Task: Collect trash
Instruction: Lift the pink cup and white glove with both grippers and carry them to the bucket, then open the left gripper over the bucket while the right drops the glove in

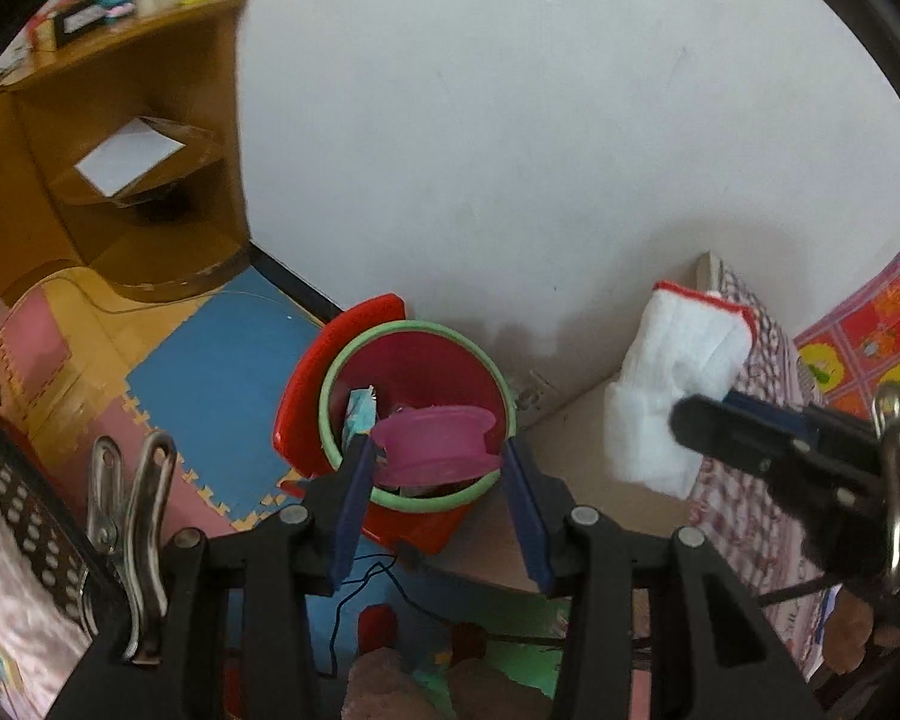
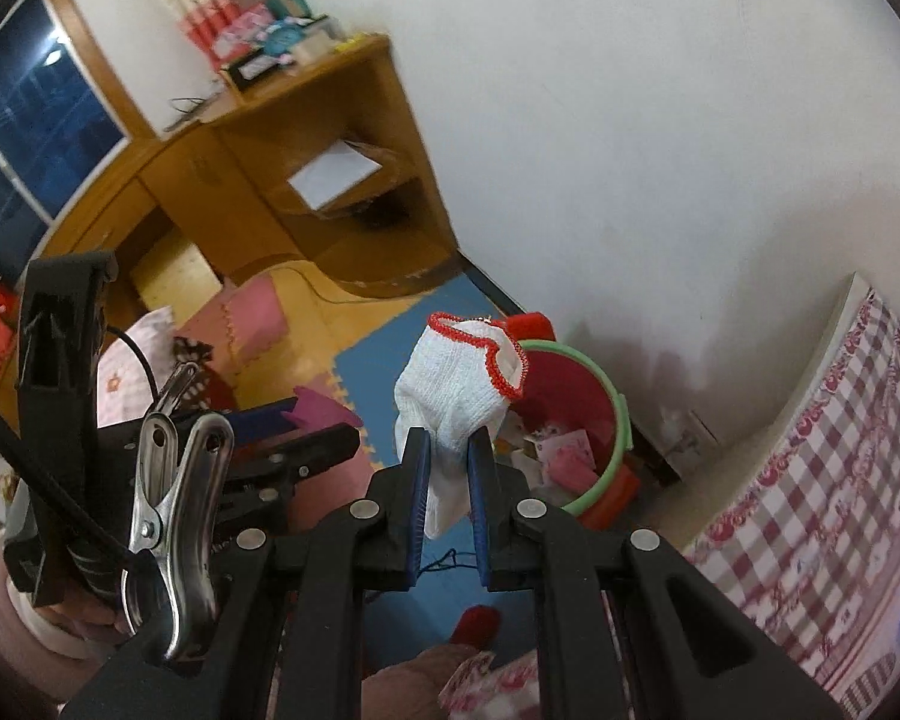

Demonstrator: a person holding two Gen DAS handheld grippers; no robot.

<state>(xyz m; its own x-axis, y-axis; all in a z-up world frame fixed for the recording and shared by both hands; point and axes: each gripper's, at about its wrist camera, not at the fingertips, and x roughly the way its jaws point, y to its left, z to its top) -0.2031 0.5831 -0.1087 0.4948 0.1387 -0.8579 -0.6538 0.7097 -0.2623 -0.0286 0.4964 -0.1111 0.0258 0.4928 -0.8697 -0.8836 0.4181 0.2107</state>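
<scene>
Right wrist: right gripper (image 2: pixel 448 441) jaws clench white red-cuffed glove (image 2: pixel 459 384); left gripper (image 1: pixel 435 456) grasps pink lid (image 1: pixel 435 441).

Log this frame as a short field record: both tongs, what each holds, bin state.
left tongs: shut on pink lid, held over the bin
right tongs: shut on white glove with red cuff
bin: red bucket, green rim, on floor by wall, paper scraps inside
bin surroundings: blue foam mat, bed with checked cover beside it

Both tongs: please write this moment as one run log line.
left tongs: hold pink lid | right tongs: hold white glove | red bin: below
</scene>
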